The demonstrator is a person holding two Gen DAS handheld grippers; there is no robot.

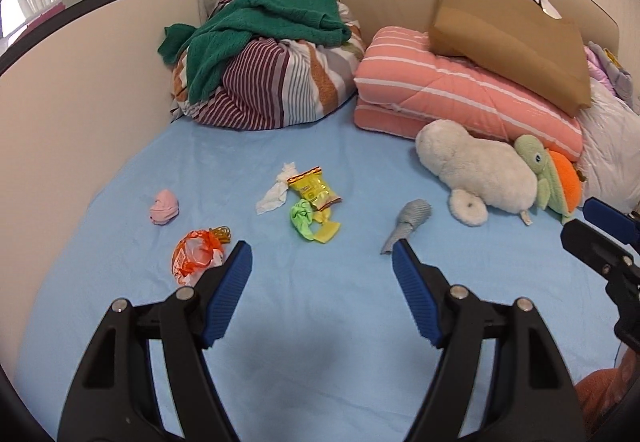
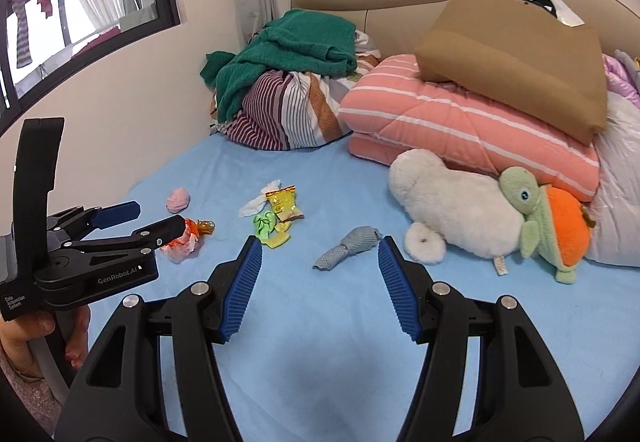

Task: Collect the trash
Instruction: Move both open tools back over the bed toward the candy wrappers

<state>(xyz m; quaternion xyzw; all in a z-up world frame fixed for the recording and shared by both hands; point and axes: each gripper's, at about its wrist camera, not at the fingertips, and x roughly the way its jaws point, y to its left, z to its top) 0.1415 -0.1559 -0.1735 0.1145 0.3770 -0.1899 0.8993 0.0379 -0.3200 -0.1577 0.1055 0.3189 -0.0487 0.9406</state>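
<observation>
Blue sheet [image 1: 320,322] covered the bed, and the trash lay scattered across its middle, none of it gathered as far as either view showed. An orange wrapper [image 1: 194,256] sat nearest the left gripper [image 1: 322,258], just beyond its left finger. Farther on lay a white tissue [image 1: 276,189] touching a yellow packet [image 1: 314,189], with a green-and-yellow wrapper [image 1: 314,224] just beside them. A pink wad [image 1: 164,206] lay apart to the left, and a grey sock [image 1: 408,224] to the right, near the plush toys [image 1: 480,171].

Both grippers hung above the sheet with fingers spread wide and nothing between them; the right gripper [image 2: 320,254] pointed between the green-and-yellow wrapper and the sock. No bin was visible; a brown bag [image 1: 512,37] rested on the folded quilt [image 1: 460,97], though whether it was meant for trash could not be told. By my judgement the collecting had barely begun, with every piece left to pick up.
</observation>
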